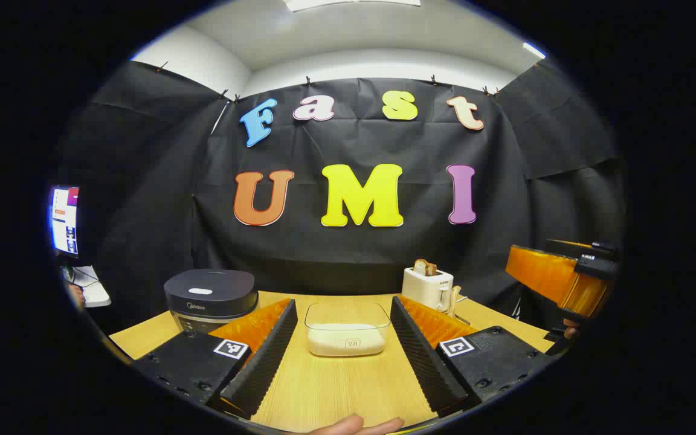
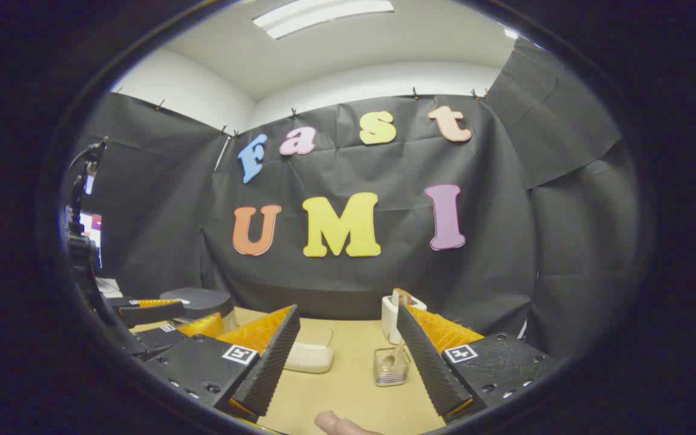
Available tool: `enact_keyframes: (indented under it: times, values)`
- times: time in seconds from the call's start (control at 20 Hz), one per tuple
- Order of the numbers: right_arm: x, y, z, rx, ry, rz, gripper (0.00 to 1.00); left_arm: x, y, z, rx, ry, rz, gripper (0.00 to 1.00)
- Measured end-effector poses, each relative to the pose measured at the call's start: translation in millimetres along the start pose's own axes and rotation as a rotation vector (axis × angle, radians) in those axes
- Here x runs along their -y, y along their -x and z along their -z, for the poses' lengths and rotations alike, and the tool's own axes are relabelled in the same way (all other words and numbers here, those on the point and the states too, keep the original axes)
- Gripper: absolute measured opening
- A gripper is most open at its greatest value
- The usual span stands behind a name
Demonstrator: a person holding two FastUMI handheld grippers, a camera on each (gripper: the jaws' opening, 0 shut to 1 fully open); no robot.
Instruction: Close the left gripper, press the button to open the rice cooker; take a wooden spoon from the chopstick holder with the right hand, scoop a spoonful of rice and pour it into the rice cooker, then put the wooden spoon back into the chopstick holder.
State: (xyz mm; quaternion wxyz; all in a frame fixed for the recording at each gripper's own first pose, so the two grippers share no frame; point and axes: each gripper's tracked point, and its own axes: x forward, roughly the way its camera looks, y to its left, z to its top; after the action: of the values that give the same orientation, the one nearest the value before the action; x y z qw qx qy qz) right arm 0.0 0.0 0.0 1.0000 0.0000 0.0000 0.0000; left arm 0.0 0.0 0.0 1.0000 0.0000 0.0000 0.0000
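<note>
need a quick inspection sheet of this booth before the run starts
surface: wooden table, bare between the things on it
job's things: rice cooker at the left, lid down; clear rice container at the middle, rice in its bottom; clear chopstick holder with the wooden spoon standing in it, in front of the toaster
clutter: white toaster with a slice of bread sticking up
grippers: left gripper open, holding nothing, rice container ahead between its fingers; right gripper open, holding nothing, above the table
cables: nothing seen on the table
surroundings: black cloth walls, a lit screen far left, ceiling light
</note>
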Motion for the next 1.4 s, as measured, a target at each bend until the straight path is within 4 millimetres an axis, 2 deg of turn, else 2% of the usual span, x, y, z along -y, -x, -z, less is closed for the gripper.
enact_keyframes:
  times: [0.05,0.15,0.3,0.5,0.65,0.95,1.0,1.15,1.3,1.35,1.4]
  values:
    - [-6,3,-3,0.004,-0.008,0.007,0.97,1,4,-1,0.001,0.002,0.02,0.99]
    - [-4,8,-4,-0.006,-0.012,0.039,0.96,-2,10,0,-0.001,0.009,0.029,0.99]
    - [-8,13,-2,-0.029,-0.025,0.031,0.95,-2,9,-4,0.005,0.026,0.026,0.99]
    - [3,20,1,-0.031,-0.006,0.043,0.95,4,9,-2,-0.002,0.02,0.019,0.99]
    - [6,21,8,-0.059,-0.035,0.036,0.95,11,9,0,-0.018,0.014,0.037,0.99]
    - [6,16,26,-0.123,-0.06,0.001,0.96,6,10,3,-0.023,0.021,0.026,0.99]
    - [5,15,30,-0.133,-0.065,-0.007,0.93,4,8,5,-0.03,0.026,0.028,0.99]
    - [9,9,32,-0.13,-0.055,-0.014,0.95,-12,-3,2,-0.033,0.026,0.008,0.99]
    - [17,-4,36,-0.117,-0.045,0.002,0.96,-46,-13,-2,-0.035,0.025,-0.042,0.99]
    - [20,-9,38,-0.108,-0.06,0.002,0.93,-57,-17,0,-0.045,0.022,-0.059,0.99]
    - [21,-15,40,-0.102,-0.081,0.001,0.96,-69,-21,3,-0.059,0.022,-0.074,0.99]
